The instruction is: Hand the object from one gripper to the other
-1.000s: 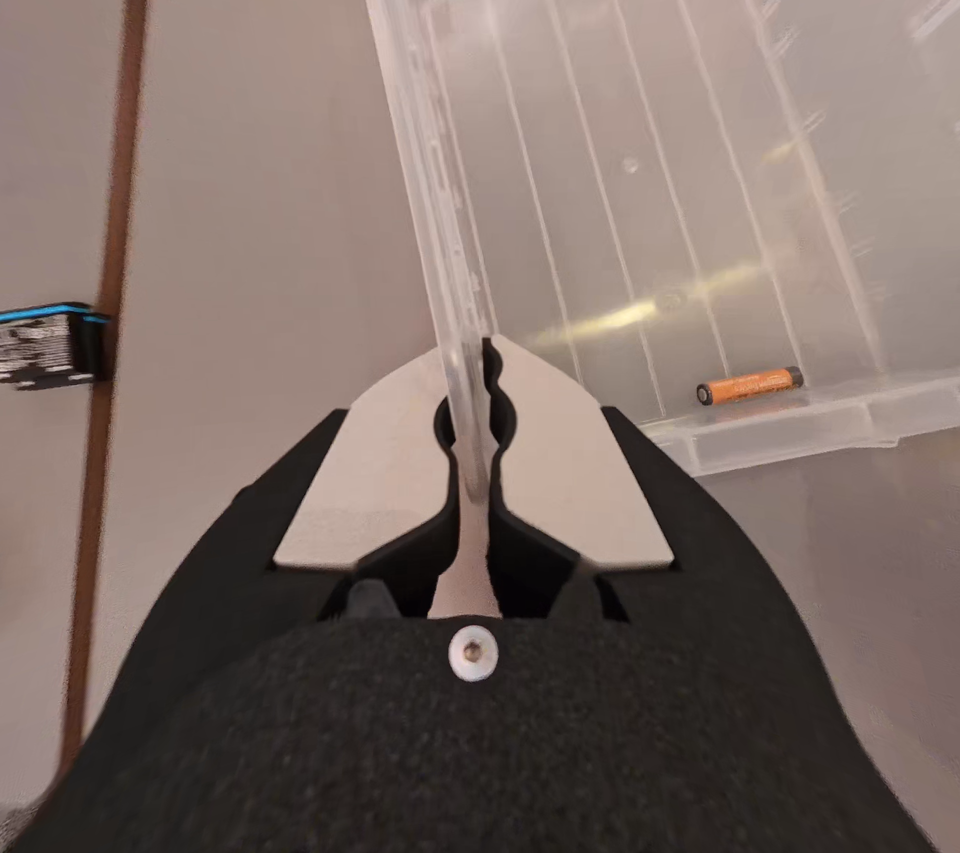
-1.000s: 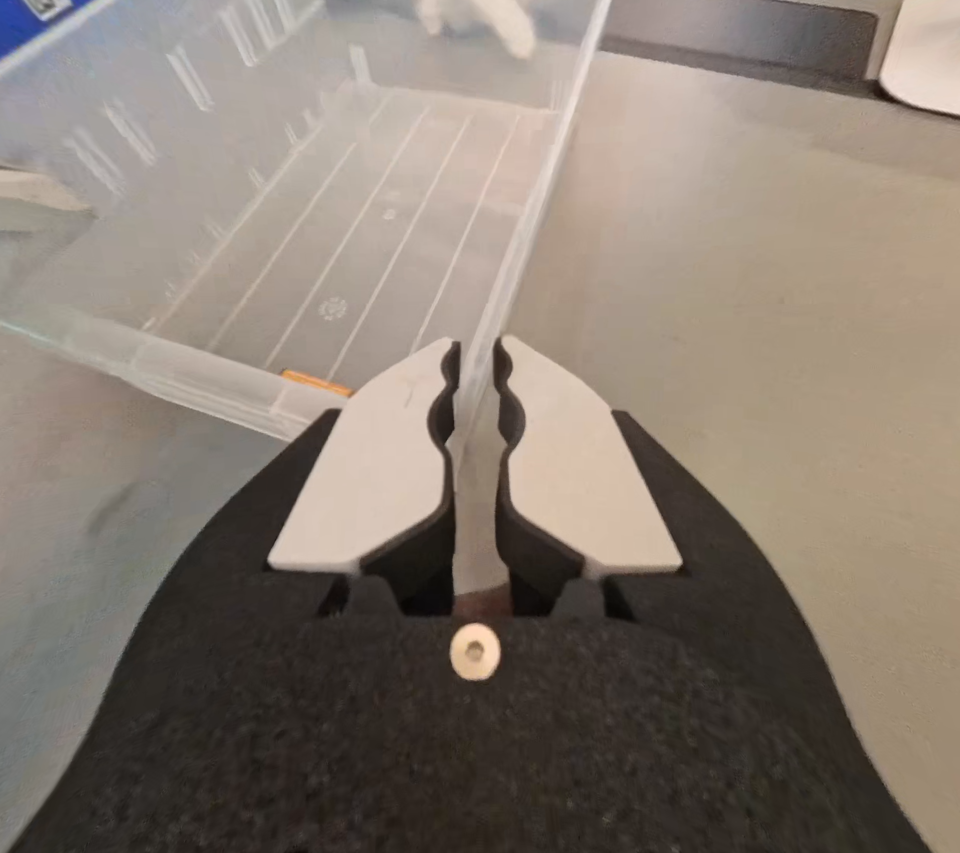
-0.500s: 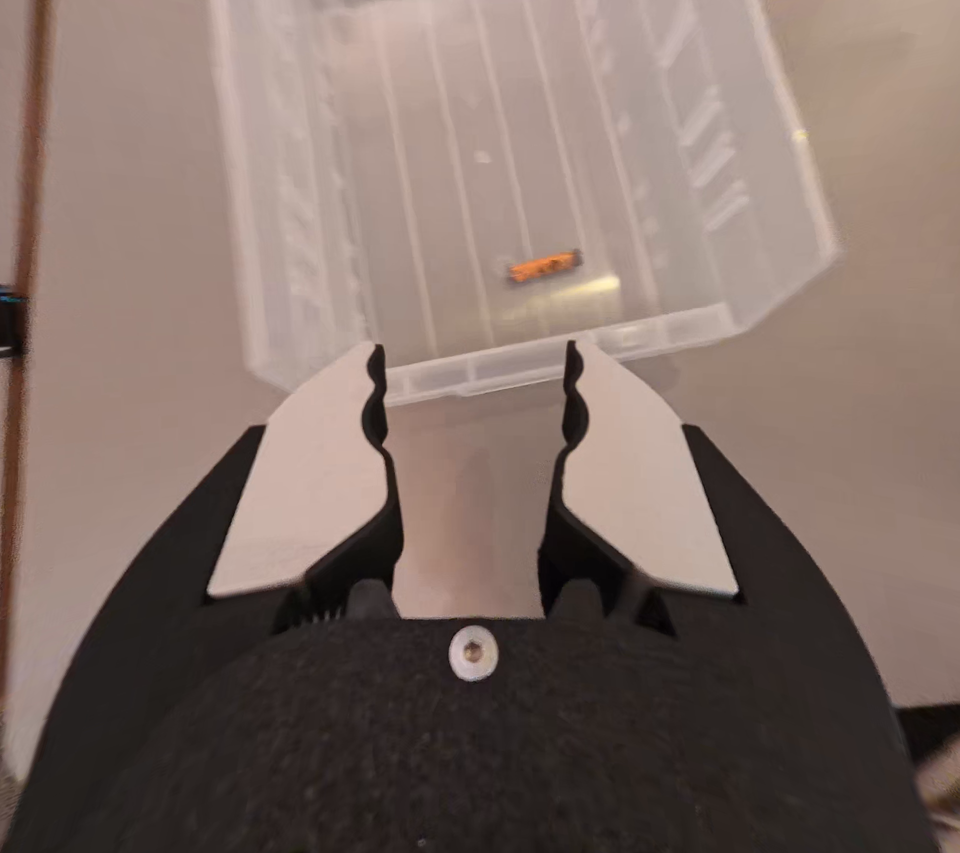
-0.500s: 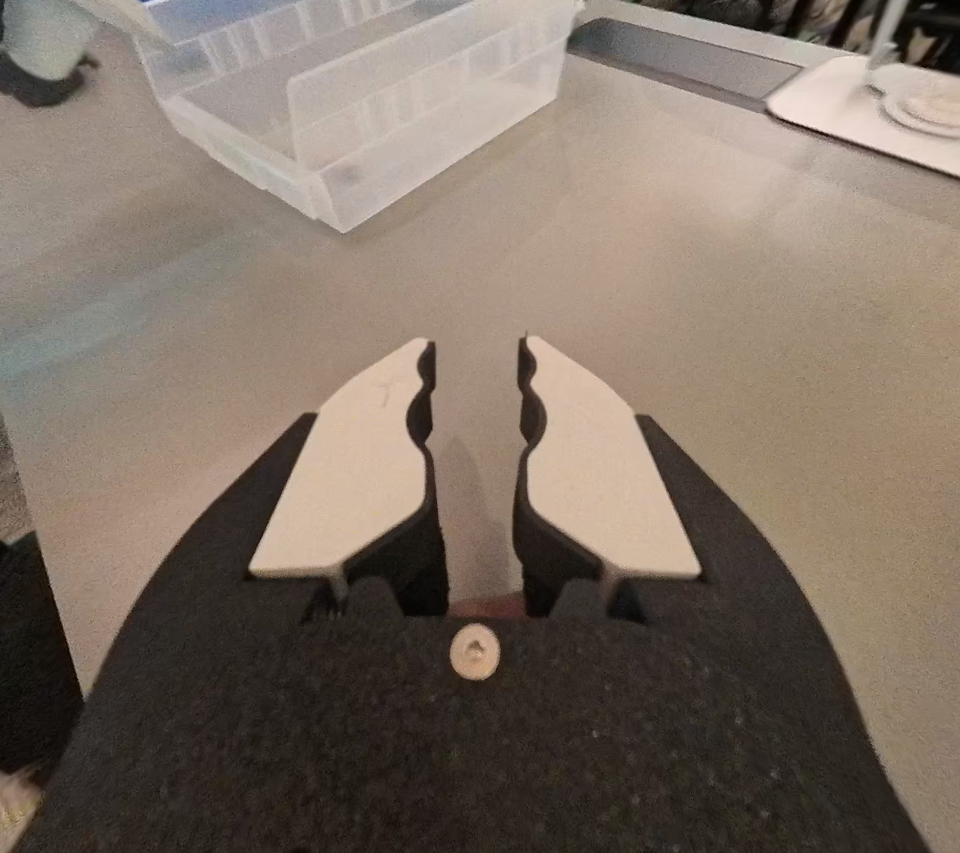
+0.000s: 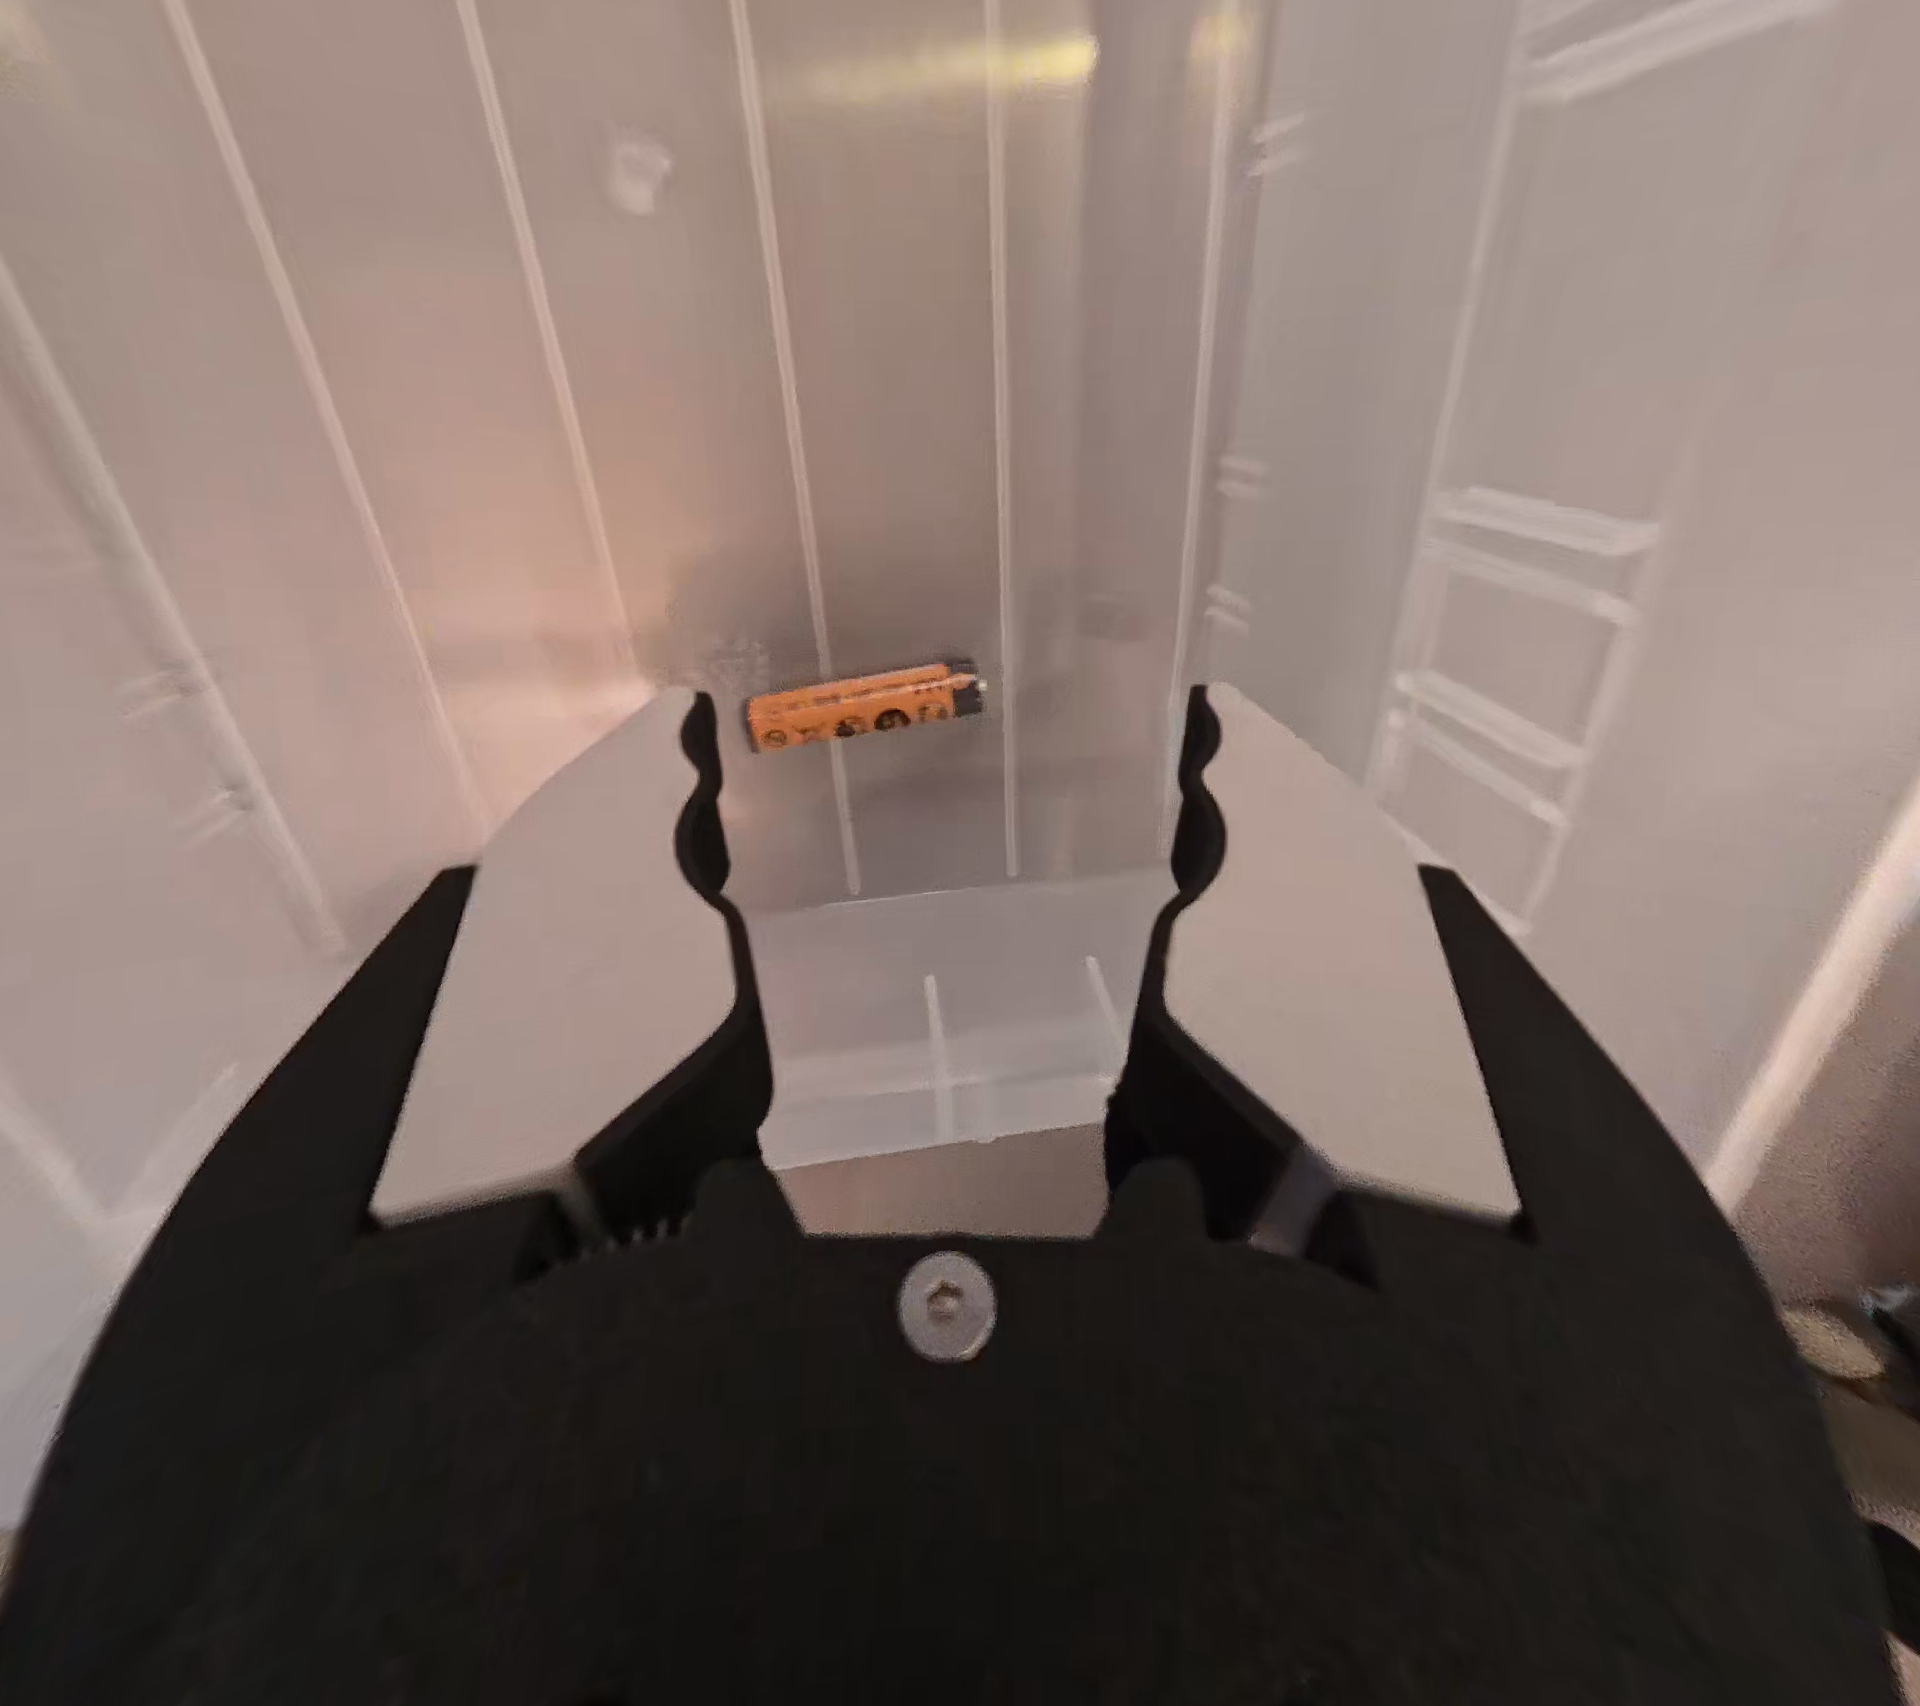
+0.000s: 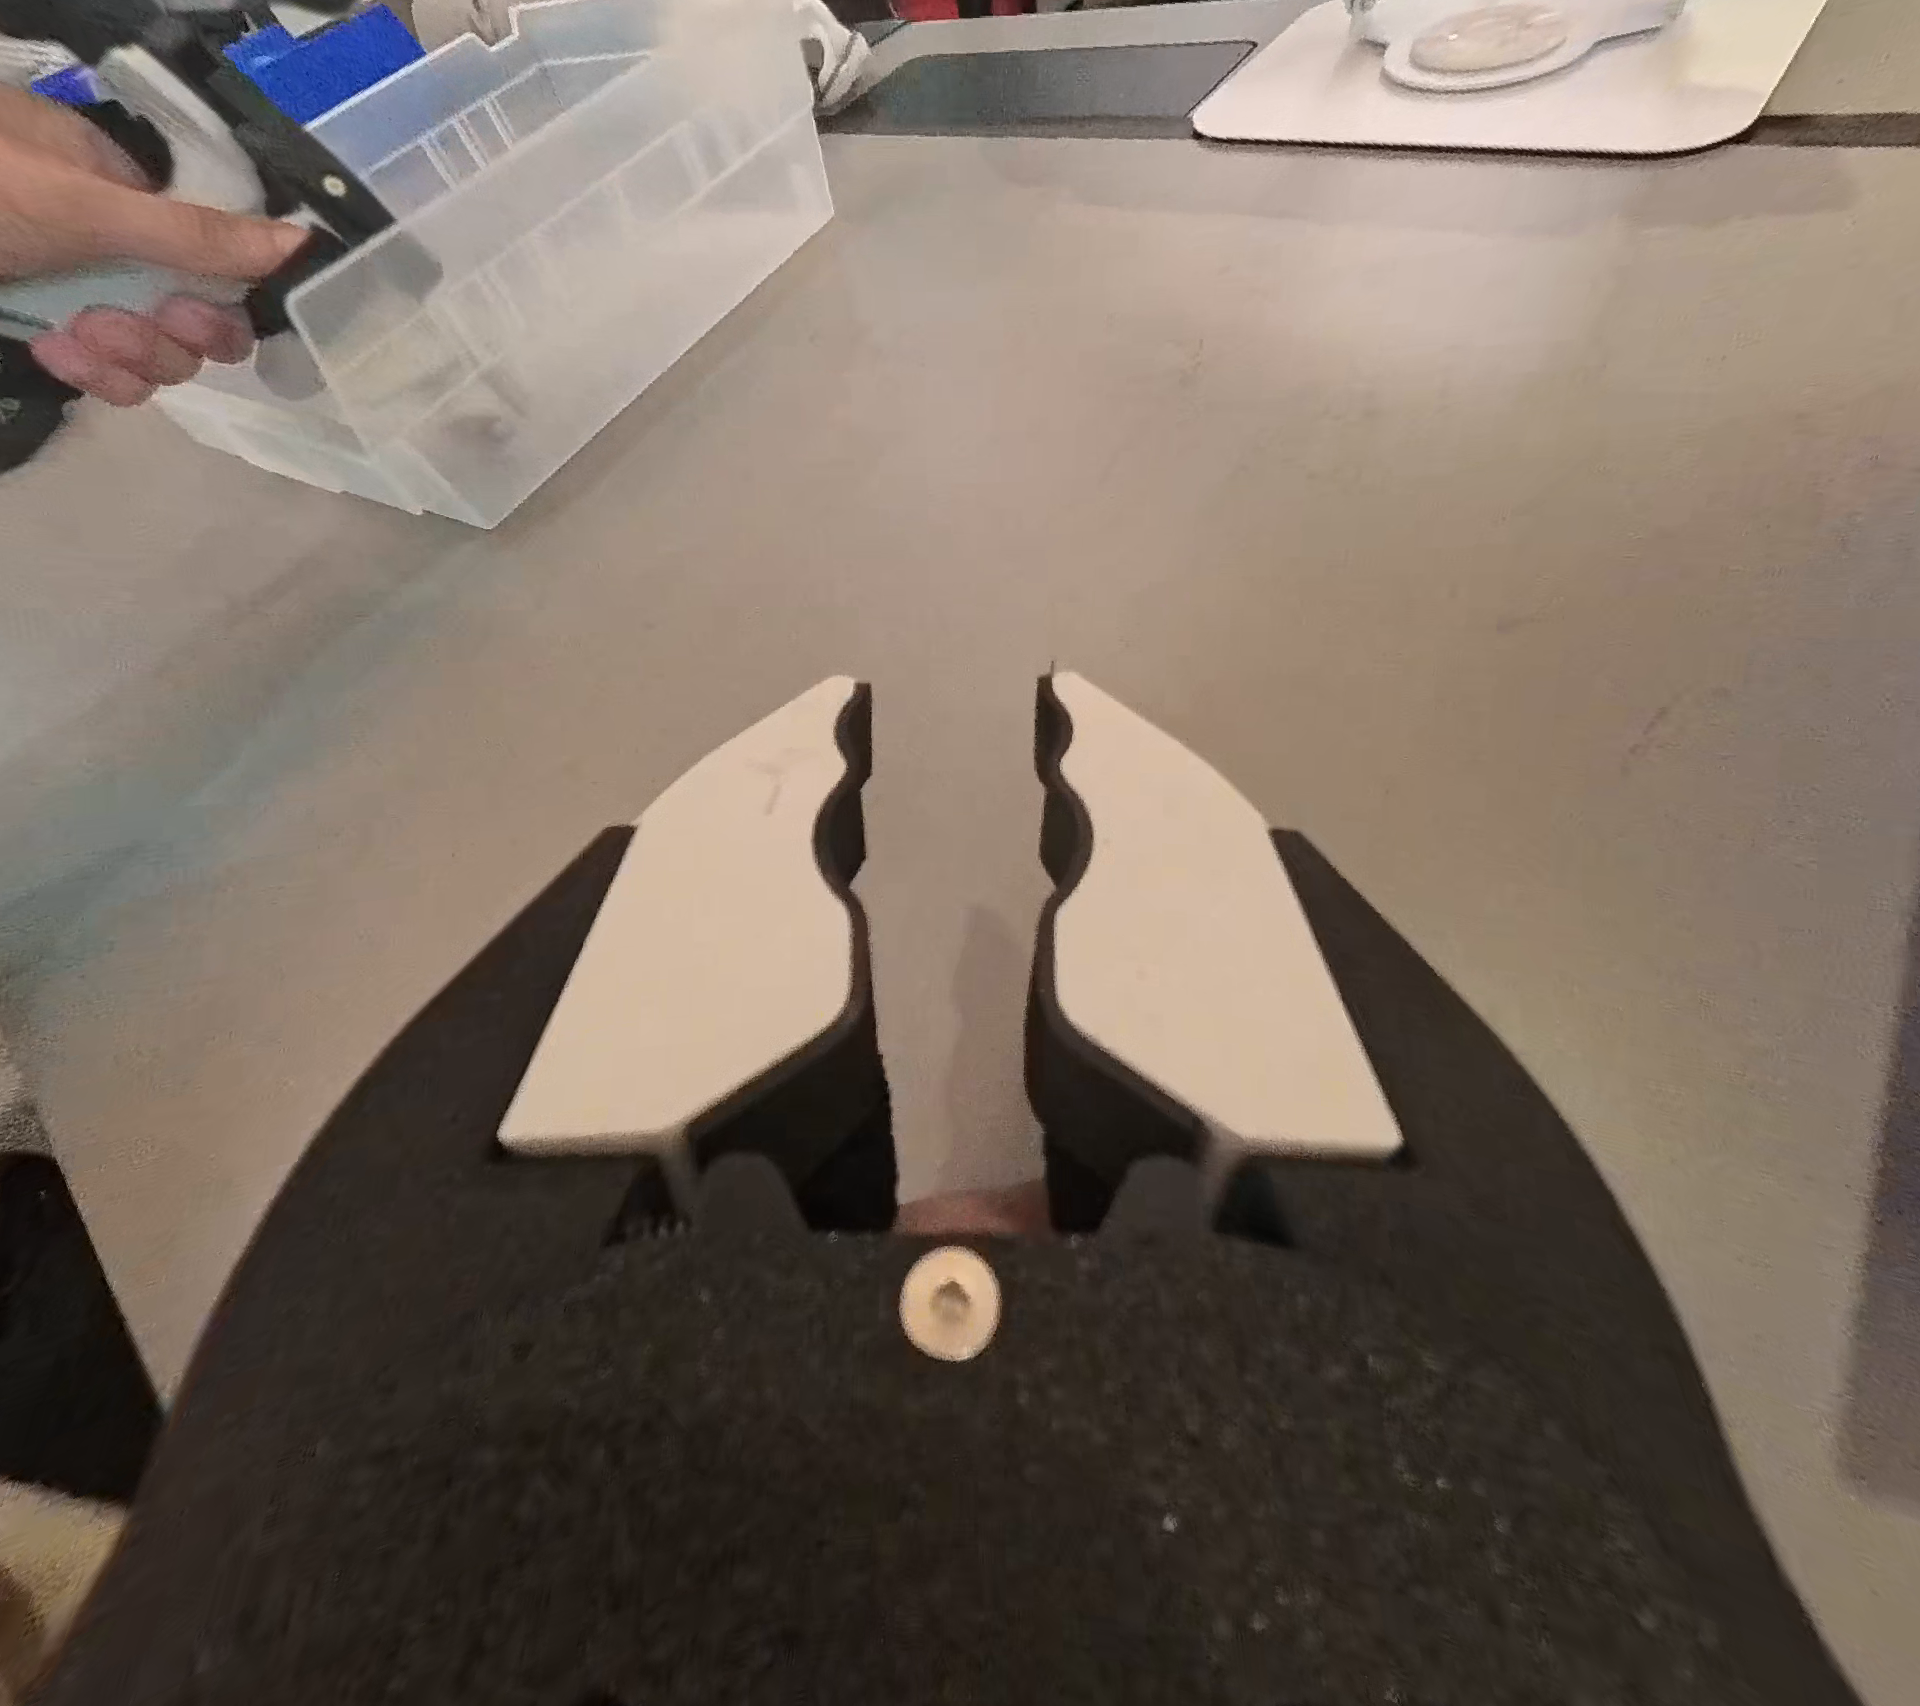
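My left gripper (image 5: 940,711) was spread wide w/ nothing between the fingers, poked down inside the clear ribbed plastic storage bin (image 5: 1558,306), and the small orange cylindrical battery w/ a black end cap (image 5: 864,707) lay flat on the bin floor just ahead of the tips, a bit nearer the left finger (image 5: 582,929) than the right one. My right gripper (image 6: 954,690) hung partly spread and empty over the bare grey tabletop (image 6: 1351,513), well apart from the bin (image 6: 582,202); from that side I could see my other gripper (image 6: 301,170) dipped into the bin's near end, a bare hand (image 6: 114,254) on its handle. To do the pick well, I judged I needed to shift a touch so the battery sat centred in the gap, go down till the tips nearly met the floor, and close across its short width, not end to end, since a round cell prob rolls off a glancing squeeze. Grip it toward one end so the other gripper has free length to take. Vs 1.0 s ago: both grippers had been pinched on opposite side walls of the bin, carrying it; at 0.5 s both were already off it, the left above the bin's front edge. Since then the left dropped in close, and the right barely moved.
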`<state>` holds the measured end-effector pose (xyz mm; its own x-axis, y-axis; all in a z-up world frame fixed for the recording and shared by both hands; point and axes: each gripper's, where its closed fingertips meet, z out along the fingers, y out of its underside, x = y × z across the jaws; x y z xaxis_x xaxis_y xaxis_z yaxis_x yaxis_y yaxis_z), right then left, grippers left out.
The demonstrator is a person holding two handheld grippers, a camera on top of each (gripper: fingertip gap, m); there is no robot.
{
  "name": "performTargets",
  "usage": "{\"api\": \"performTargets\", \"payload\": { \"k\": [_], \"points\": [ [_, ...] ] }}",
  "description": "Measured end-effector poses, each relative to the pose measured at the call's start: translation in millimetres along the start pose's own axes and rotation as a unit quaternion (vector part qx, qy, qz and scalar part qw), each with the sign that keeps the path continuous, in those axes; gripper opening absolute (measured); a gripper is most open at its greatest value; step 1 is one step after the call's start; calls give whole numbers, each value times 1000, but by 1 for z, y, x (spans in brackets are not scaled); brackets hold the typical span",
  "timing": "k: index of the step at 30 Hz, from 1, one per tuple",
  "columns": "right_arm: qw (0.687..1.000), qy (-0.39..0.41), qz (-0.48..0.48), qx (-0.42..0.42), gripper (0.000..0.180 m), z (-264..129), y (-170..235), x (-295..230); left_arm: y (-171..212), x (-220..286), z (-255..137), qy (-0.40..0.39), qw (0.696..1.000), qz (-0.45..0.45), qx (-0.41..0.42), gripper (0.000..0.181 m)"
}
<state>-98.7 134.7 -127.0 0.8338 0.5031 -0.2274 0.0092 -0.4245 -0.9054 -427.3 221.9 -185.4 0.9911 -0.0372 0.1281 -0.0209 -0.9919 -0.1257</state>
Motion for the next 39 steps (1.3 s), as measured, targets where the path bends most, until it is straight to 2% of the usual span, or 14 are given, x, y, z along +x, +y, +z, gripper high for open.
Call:
{"api": "performTargets", "payload": {
  "k": [6, 10, 16, 21, 24, 26, 30, 34, 37, 39],
  "points": [
    [1000, 4, 12, -13, 30, -1, 5, 7, 5, -20, 0, -53, 998, -28, -6, 78],
    [999, -3, 25, -22, 30, 0, 8, 5, 1, -21, 6, -52, 998, -36, 6, 45],
    [1000, 0, 8, -25, 30, 2, 10, 0, 2, -22, 6, -59, 998, -10, 1, 46],
    [1000, 15, -17, -19, 30, 2, 6, 2, 0, -20, 1, -3, 999, -19, 32, 45],
    [999, 17, -44, -10, 30, 1, 4, 4, -10, -8, -20, 106, 989, -48, 88, 45],
    [997, 8, -71, 4, 30, 3, -1, 3, -23, 10, -48, 223, 961, -63, 148, 45],
    [985, -88, -137, 56, 31, 21, -31, -23, -36, 64, -110, 447, 866, -83, 207, 45],
    [961, -219, -137, 95, 34, 40, -88, -66, -28, 142, -153, 598, 779, -51, 180, 45],
    [944, -286, -144, 84, 38, 44, -113, -96, -12, 200, -165, 658, 742, -17, 123, 45],
    [944, -271, -160, 100, 38, 46, -125, -98, -2, 230, -166, 679, 729, -4, 85, 45]
  ]
}}
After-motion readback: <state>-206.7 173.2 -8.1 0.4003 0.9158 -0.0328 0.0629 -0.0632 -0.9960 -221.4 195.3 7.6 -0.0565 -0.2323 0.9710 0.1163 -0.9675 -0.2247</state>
